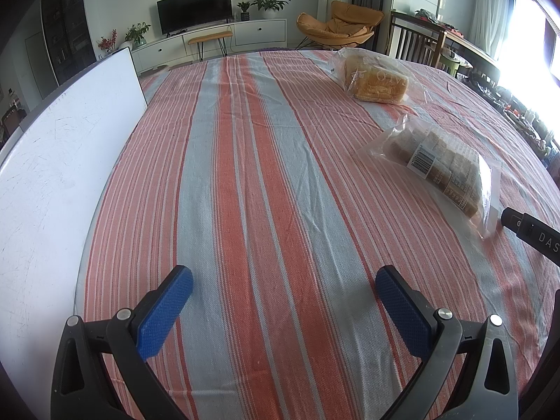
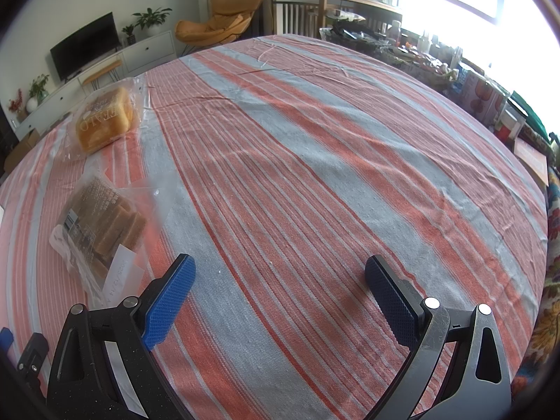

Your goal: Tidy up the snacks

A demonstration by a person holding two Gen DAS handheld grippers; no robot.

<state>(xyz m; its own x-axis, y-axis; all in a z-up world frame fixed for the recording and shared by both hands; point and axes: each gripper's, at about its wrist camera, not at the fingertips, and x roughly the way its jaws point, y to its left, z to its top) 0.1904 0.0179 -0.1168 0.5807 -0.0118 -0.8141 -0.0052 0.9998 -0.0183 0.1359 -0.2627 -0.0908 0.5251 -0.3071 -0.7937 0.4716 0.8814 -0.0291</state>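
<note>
Two clear snack bags lie on the red and grey striped tablecloth (image 1: 266, 161). A bag of golden bread (image 1: 376, 82) rests far right in the left wrist view, and far left as the bread bag (image 2: 103, 119) in the right wrist view. A bag of brown bars (image 1: 437, 164) with a barcode label lies nearer, seen also as the bar bag (image 2: 101, 224) just left of my right gripper. My left gripper (image 1: 283, 290) is open over bare cloth, holding nothing. My right gripper (image 2: 280, 280) is open too, empty, its left pad beside the bar bag's edge.
A white board (image 1: 59, 161) lies along the table's left side. Part of the other gripper (image 1: 532, 234) shows at the right edge. Cluttered boxes and bottles (image 2: 483, 98) line the table's far right. A TV, cabinet, orange chair and wooden chairs stand beyond.
</note>
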